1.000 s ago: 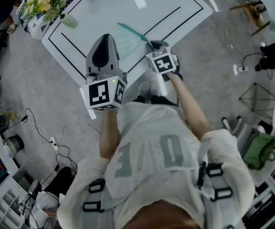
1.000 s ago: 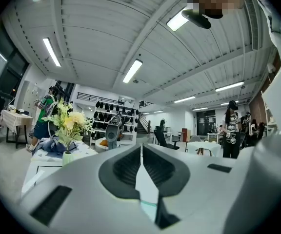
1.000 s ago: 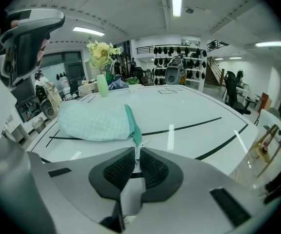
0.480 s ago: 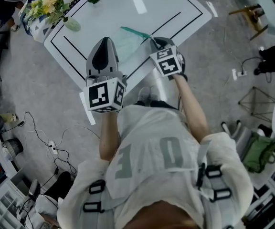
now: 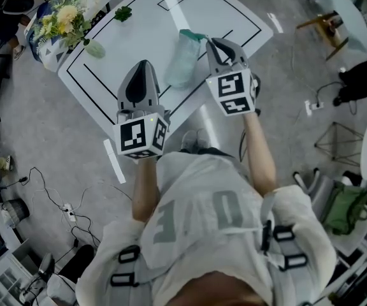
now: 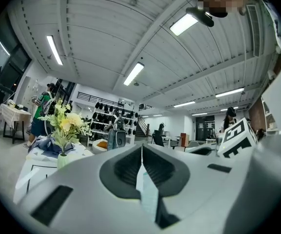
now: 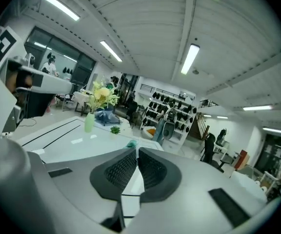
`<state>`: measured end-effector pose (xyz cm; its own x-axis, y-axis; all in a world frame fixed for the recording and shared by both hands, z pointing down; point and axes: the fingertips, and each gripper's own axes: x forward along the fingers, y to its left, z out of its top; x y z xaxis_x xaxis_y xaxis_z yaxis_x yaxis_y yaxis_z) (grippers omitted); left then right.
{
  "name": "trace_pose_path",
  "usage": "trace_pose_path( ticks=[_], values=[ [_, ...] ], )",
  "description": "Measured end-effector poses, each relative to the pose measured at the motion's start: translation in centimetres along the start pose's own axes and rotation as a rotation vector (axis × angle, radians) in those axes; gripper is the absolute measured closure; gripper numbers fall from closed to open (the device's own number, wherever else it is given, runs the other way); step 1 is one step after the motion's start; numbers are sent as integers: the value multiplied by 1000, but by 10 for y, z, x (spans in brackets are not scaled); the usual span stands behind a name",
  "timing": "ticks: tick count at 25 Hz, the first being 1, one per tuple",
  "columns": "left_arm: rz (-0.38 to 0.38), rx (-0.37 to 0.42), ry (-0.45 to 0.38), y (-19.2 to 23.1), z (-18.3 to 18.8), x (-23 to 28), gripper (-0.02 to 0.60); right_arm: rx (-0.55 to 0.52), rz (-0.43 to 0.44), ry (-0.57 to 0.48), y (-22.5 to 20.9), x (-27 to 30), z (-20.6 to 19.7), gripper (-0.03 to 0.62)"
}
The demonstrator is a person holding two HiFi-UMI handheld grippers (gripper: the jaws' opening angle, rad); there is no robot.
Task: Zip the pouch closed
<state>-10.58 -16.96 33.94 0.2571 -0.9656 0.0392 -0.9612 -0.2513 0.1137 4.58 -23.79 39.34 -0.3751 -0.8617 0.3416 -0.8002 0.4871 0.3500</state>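
Above the table's [image 5: 225,8] near edge, the teal pouch [image 5: 183,59] is hanging from the right gripper [image 5: 212,41], whose jaws are pinching its top; the right gripper view is showing only a teal sliver. The left gripper [image 5: 143,64] is holding its jaws together, clear of it.

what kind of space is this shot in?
Probably an open-plan lab or workshop hall: a white table marked with black lines, strip lights on a ribbed ceiling, and cables loose on the grey floor.
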Motion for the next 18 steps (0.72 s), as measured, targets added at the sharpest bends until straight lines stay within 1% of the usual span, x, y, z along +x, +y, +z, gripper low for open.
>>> trace_pose_path(
  ticks=[3, 5, 10, 13, 18],
  values=[
    [-4, -11, -16, -4, 6, 2, 572, -30, -66, -93, -16, -18, 29, 576],
    [-5, -18, -28, -5, 11, 2, 572, -29, -102, -155, -22, -31, 46, 576],
    [-7, -17, -52, -8, 23, 1, 572, 55, -133, -275, -30, -58, 72, 576],
    [-7, -20, -62, -11, 31, -1, 572, 72, -145, -313, -36, -66, 80, 576],
    [-8, 0, -81, -12, 37, -3, 575, 69, -133, -326, -33, -71, 86, 576]
  ],
)
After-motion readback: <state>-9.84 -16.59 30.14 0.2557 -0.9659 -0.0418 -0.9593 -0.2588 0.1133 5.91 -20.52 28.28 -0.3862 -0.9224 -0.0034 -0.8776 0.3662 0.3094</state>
